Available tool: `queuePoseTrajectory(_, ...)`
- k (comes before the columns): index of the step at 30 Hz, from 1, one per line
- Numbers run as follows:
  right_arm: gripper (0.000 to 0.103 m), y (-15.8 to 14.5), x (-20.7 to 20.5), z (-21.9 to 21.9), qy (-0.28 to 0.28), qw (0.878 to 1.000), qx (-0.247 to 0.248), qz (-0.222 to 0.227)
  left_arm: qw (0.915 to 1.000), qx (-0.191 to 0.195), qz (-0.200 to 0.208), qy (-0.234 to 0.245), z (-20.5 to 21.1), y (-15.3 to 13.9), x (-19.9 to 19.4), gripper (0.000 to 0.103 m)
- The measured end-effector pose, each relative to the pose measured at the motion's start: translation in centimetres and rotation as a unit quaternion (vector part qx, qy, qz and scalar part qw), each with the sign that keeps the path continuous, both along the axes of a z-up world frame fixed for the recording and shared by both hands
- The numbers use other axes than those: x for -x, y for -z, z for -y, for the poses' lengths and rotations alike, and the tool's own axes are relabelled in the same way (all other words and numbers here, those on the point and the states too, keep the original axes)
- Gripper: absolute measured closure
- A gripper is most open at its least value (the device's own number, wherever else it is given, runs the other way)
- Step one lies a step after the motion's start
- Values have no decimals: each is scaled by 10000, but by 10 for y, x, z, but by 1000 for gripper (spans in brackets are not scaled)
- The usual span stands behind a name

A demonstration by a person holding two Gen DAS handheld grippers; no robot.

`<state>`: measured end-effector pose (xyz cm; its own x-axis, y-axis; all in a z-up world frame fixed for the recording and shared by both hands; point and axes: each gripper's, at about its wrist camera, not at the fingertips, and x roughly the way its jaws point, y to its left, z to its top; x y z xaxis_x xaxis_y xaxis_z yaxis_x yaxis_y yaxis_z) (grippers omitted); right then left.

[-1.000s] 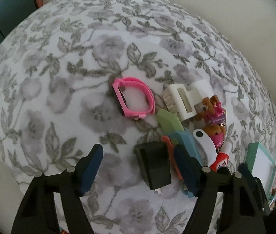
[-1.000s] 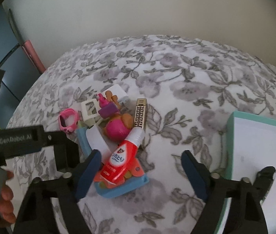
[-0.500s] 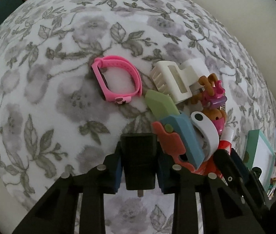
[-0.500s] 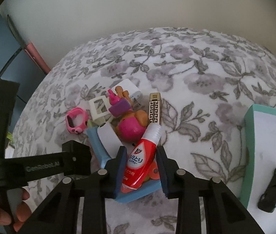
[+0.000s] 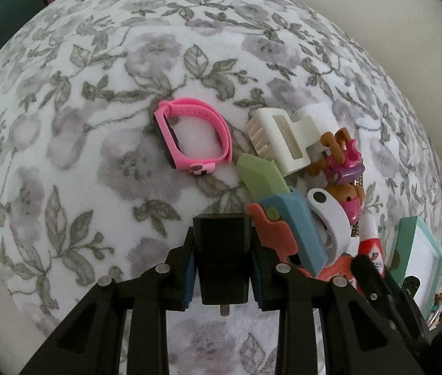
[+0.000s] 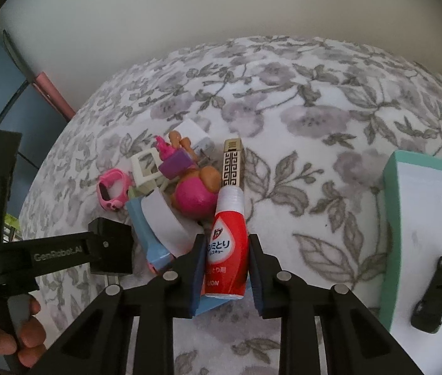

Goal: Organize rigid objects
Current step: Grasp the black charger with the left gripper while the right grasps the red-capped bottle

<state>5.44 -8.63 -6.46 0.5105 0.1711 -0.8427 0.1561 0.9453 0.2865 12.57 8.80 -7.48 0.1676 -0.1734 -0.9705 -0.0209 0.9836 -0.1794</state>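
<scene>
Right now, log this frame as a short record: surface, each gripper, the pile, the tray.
surface: floral cloth
left gripper: shut on black adapter
right gripper: jaws closing, red bottle between them
pile: pink band, white clip, doll, gold case
tray: teal rim, black car inside

I work over a soft surface covered in a white cloth (image 5: 102, 143) printed with grey flowers and leaves. Behind it I see a plain cream wall (image 6: 221, 9), evenly lit by soft daylight, with no hard shadows. At my far left stands a dark blue panelled surface (image 6: 5, 93), and a pink strip (image 6: 53, 93) leans where it meets the wall.
</scene>
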Motion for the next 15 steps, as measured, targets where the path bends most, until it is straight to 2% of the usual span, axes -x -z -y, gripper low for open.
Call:
queuePoseTrajectory(7,81,-14,9,16,122,9998,-139,66,9992,-129,372,-109,2,-22,0,73)
queuePoseTrajectory(11,81,-16,16,22,131,9997,-196,12,9989,-43,453,-73,9,-29,3,73)
queuePoseTrajectory(15,81,-33,24,36,225,9989,-359,216,9980,-65,636,-23,21,-42,8,73)
